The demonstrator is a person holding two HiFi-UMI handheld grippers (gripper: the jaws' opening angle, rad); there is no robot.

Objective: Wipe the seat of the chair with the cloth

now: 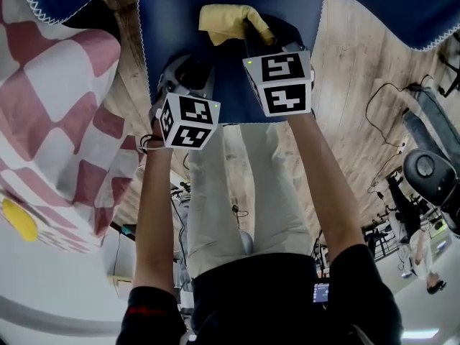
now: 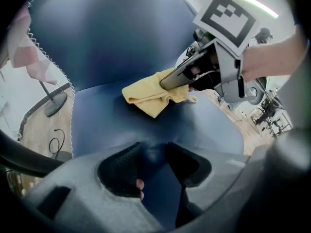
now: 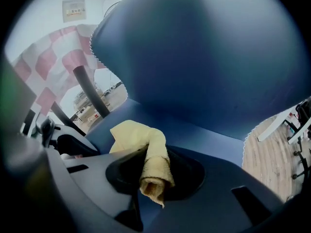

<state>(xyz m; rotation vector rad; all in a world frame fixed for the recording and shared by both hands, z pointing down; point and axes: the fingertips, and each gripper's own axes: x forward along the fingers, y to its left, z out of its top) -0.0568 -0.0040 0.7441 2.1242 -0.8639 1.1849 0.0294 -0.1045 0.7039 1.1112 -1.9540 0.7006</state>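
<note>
Right gripper view: cloth (image 3: 151, 171) pinched in right tool (image 3: 154, 178).

Chair (image 1: 231, 70) and cloth (image 2: 146, 95) only partly in view
From above, we lose the chair past the top edge; the right gripper (image 2: 171, 82) covers part of the cloth in the left gripper view, and a wall notice (image 3: 73, 7) in the right gripper view is too small to read.

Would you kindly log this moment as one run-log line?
right gripper shut on cloth | cloth on chair seat | left gripper open
</note>
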